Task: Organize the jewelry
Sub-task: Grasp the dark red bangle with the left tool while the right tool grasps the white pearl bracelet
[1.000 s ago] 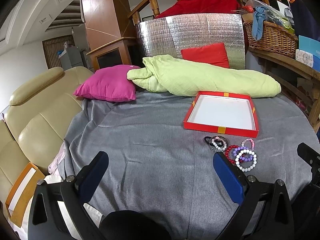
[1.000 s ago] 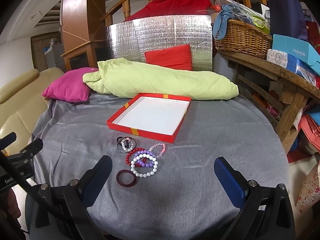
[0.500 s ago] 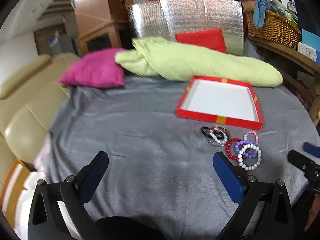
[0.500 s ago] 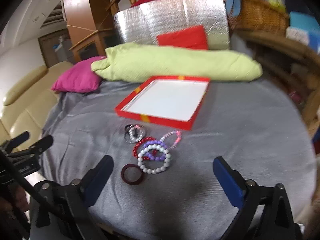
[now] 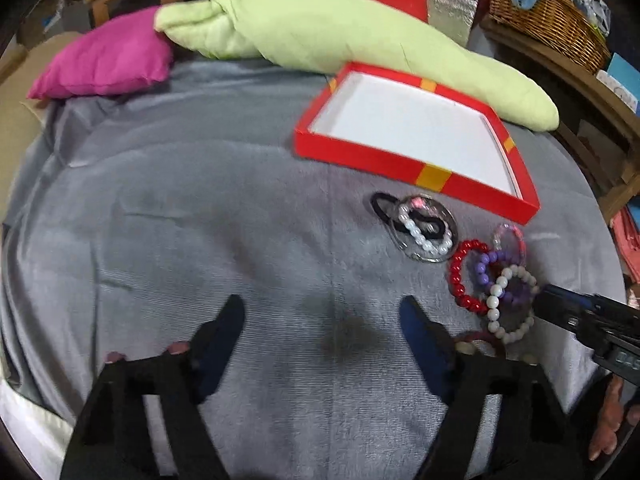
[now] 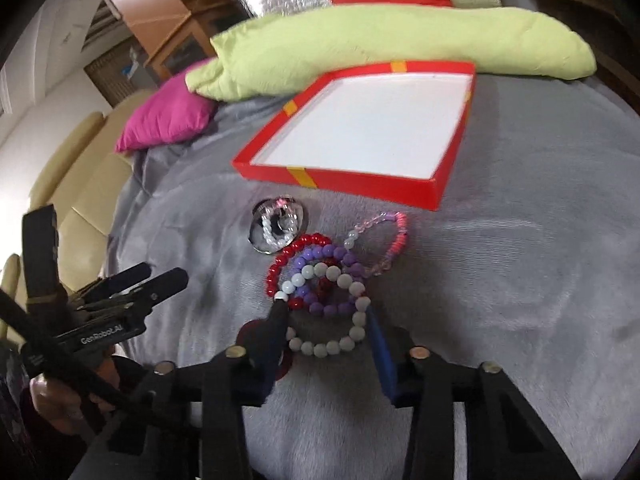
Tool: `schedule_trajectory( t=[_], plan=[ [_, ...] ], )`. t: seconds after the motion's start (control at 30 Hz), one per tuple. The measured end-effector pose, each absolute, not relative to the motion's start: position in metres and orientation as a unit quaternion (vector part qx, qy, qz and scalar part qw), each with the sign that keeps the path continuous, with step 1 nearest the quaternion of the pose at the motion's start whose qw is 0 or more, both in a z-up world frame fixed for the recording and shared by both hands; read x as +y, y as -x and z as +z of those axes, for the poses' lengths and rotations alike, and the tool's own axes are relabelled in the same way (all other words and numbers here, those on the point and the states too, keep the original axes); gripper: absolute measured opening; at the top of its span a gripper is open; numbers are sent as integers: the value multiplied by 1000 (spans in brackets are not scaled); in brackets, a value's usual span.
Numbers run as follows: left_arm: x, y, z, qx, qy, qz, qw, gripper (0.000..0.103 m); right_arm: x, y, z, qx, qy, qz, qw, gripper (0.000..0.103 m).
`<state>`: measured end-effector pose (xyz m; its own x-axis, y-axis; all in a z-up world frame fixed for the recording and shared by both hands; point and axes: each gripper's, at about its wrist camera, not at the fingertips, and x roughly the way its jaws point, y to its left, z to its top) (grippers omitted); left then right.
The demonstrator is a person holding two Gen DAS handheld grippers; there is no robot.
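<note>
Right wrist view, right tool (image 6: pixel 326 314) closing around white bead bracelet (image 6: pixel 329 312), contact unclear, dark ring (image 6: pixel 245 330) half hidden.

We see a grey cloth (image 5: pixel 200 220) spread wide, a long pale green cushion (image 6: pixel 380 36) lying at its far edge, a magenta pillow (image 5: pixel 104 64) beside that, a wicker basket (image 5: pixel 548 12) on a wooden shelf (image 5: pixel 580 80).
</note>
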<state>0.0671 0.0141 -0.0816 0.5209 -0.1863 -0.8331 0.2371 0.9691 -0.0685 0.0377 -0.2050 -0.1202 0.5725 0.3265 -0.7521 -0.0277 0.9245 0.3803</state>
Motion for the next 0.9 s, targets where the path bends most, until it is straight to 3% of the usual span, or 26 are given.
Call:
schedule_trajectory(
  t=[0.17,0.3,0.47,0.5,0.57,0.6,0.63,0.77,0.83,0.9],
  plan=[
    [6,-69,-82,470,-20,-163,867,61,-204,-49,-130,463,-146,82,870,4],
    [-5,-63,-85,471,-18,-214,856,57,-212,-46,-126,450,-138,57,880,2],
    [-19,-49,-85,477,-14,-274,835,57,-239,-42,-119,428,-205,70,877,3],
    [-21,-46,-85,479,-13,-289,829,58,-240,-42,-118,423,-224,88,874,6],
    [-28,-41,-87,483,-18,-306,821,58,-238,-41,-114,418,-224,97,875,28],
    [-31,-39,-89,486,-27,-310,816,58,-235,-40,-111,416,-218,98,878,52],
    [-32,-35,-93,489,-34,-313,813,58,-234,-39,-111,414,-216,100,879,68],
    [-39,-30,-99,497,-53,-326,803,58,-230,-43,-119,426,-215,102,873,61],
    [-42,-27,-99,492,-55,-337,801,47,-228,-49,-130,444,-214,105,864,44],
    [-44,-27,-101,493,-50,-351,794,34,-221,-55,-139,462,-196,105,858,33]
  ],
)
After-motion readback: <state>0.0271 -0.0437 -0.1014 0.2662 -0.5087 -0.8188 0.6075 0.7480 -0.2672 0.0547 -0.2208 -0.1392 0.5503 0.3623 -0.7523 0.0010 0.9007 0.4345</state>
